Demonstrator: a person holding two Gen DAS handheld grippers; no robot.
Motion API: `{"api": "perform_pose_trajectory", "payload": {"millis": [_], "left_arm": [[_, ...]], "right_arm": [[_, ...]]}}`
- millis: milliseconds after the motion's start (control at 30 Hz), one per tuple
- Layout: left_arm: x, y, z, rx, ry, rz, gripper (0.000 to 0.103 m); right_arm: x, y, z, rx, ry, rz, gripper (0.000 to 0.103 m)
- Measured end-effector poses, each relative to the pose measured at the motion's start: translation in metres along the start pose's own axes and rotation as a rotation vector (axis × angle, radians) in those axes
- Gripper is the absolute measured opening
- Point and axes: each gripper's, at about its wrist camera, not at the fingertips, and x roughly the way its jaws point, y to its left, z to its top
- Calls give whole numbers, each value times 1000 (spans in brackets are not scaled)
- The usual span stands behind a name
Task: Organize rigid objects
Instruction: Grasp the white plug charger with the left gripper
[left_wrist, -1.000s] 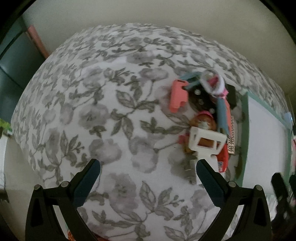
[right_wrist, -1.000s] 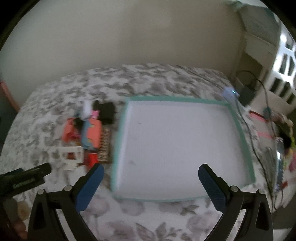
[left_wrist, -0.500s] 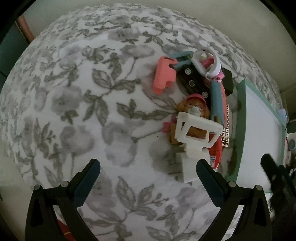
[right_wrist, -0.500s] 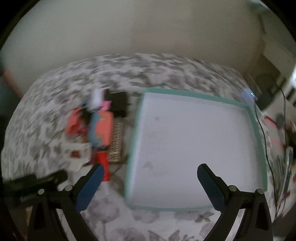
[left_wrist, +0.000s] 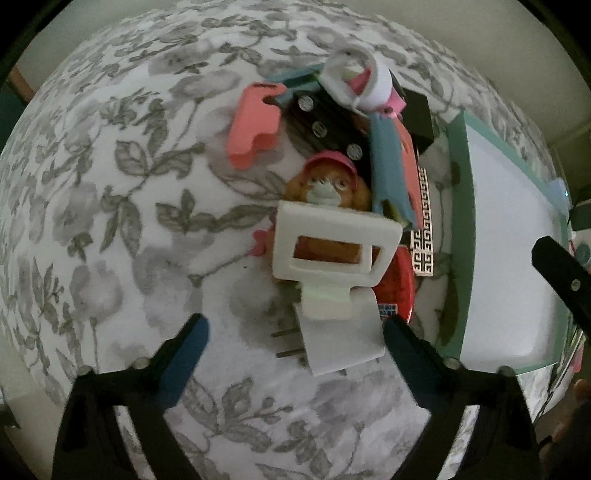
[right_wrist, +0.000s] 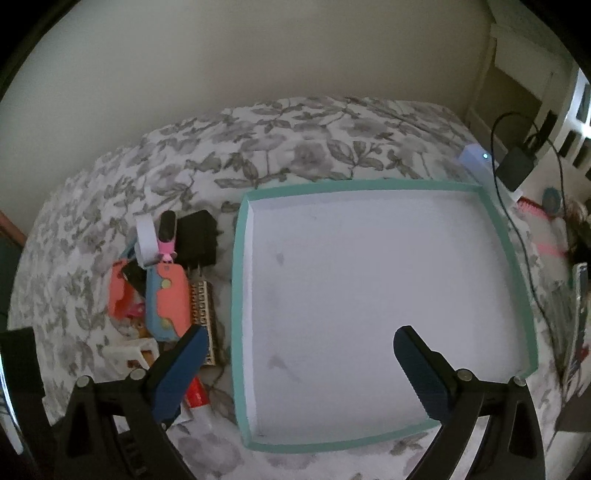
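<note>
Left tool (left_wrist: 291, 339), spread wide and empty, hangs over a white plastic bracket (left_wrist: 332, 258) topping the pile beside the tray (left_wrist: 460, 221); likely light, stiff, best pinched across its frame.

Right tool (right_wrist: 297, 354), also spread and empty, hangs above that tray.

Your right gripper (right_wrist: 297, 369) hangs with its jaws spread wide over the near edge of the teal-rimmed tray (right_wrist: 236, 295), whose white floor is bare. Left of the tray, on the floral bedspread (right_wrist: 295, 133), you have the pile: a black charger (right_wrist: 196, 236) at the far end, a blue-and-coral case (right_wrist: 166, 301) nearer, a patterned strip (right_wrist: 202, 306) just beside it (toward the tray), and a white frame (right_wrist: 125, 352) nearest you
</note>
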Motion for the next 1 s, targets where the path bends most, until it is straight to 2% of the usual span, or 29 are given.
{"api": "perform_pose_trajectory", "payload": {"millis": [167, 300, 400, 533, 667, 800, 1000], "left_arm": [[2, -19, -4, 45, 0, -31, 63], [2, -29, -3, 45, -3, -22, 63], [-3, -14, -1, -7, 1, -31, 63], [-10, 4, 1, -65, -8, 8, 63], [-17, 33, 7, -188, -36, 28, 63], [-20, 55, 12, -288, -50, 26, 63], [-25, 84, 11, -365, -50, 2, 63]], "right_arm": [[2, -1, -3, -4, 14, 33, 101], [4, 1, -7, -20, 23, 70, 101], [4, 3, -8, -16, 21, 96, 101], [1, 10, -8, -29, 14, 143, 101], [-6, 26, -12, -80, -10, 178, 101], [-5, 41, -17, -110, 3, 237, 101], [6, 64, -28, -178, 36, 266, 101]]}}
